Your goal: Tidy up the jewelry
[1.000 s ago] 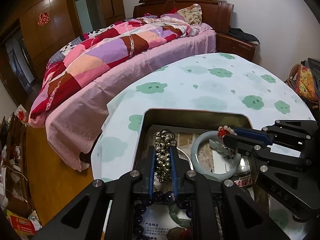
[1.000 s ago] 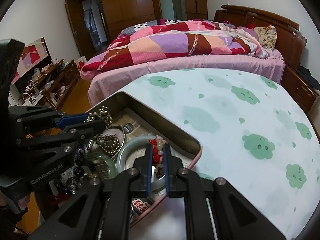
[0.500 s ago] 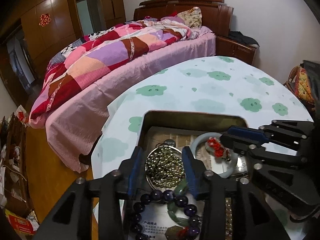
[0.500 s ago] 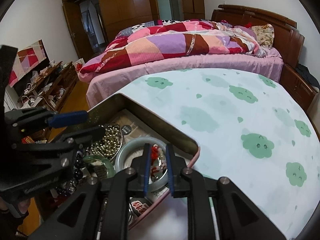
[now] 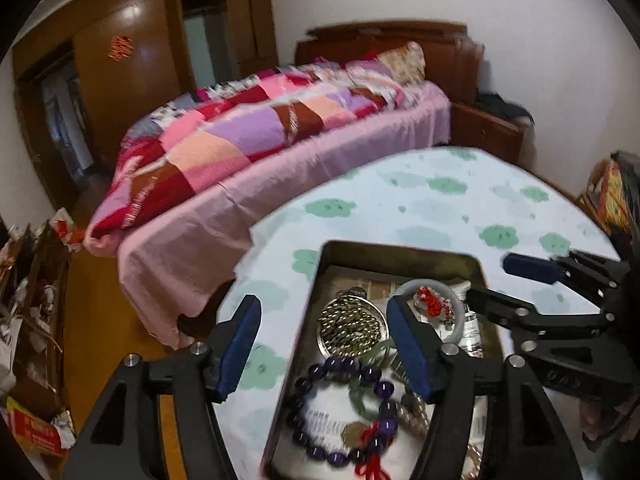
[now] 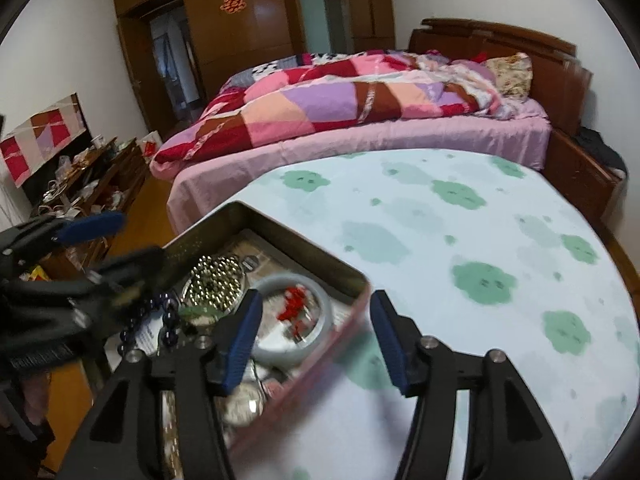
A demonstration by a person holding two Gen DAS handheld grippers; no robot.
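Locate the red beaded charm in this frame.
The red beaded charm lies inside the pale jade bangle in the tin box, right of the coiled gold bead string; neither tool touches it.

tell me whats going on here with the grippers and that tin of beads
A person is sorting jewelry with a handheld gripper in each hand. Both the left gripper and the right gripper are open and empty, held above a metal tin on the cloud-print tablecloth. In the tin lie a coil of gold beads, a pale jade bangle with a red charm inside it, and a purple bead bracelet.
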